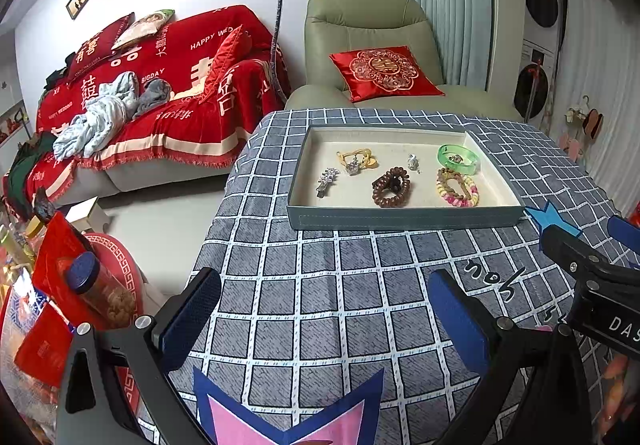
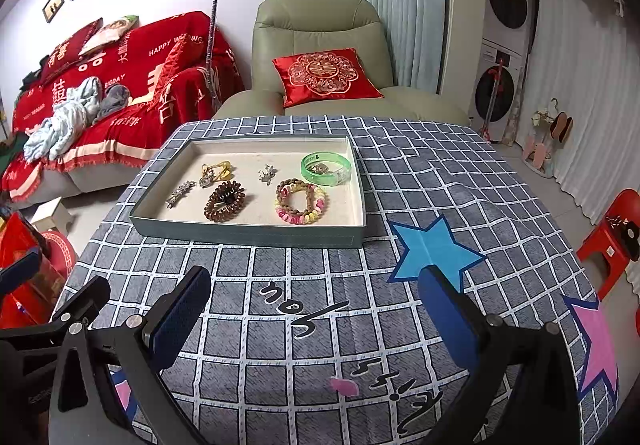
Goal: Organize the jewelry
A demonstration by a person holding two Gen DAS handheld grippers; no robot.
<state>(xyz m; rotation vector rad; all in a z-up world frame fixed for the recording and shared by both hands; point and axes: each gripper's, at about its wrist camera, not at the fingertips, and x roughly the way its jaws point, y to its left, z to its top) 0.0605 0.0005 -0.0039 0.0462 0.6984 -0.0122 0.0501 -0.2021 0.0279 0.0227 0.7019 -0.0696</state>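
Note:
A shallow grey-green tray (image 1: 404, 219) (image 2: 248, 235) with a cream lining sits on the checked tablecloth. In it lie a green bangle (image 1: 458, 159) (image 2: 326, 168), a pastel bead bracelet (image 1: 458, 187) (image 2: 300, 201), a brown coil hair tie (image 1: 391, 187) (image 2: 225, 201), a yellow hair tie with a charm (image 1: 357, 160) (image 2: 216, 171), a silver hair clip (image 1: 327, 179) (image 2: 180, 193) and a small silver piece (image 1: 413, 163) (image 2: 267, 174). My left gripper (image 1: 324, 315) is open and empty, short of the tray. My right gripper (image 2: 314, 315) is open and empty too.
The tablecloth (image 2: 304, 365) carries a blue star (image 2: 434, 249) and pink stars. A red-covered sofa (image 1: 160, 85) and green armchair (image 1: 368, 45) stand behind. A jar and red packets (image 1: 92, 293) sit left of the table; a red stool (image 2: 612, 237) stands right.

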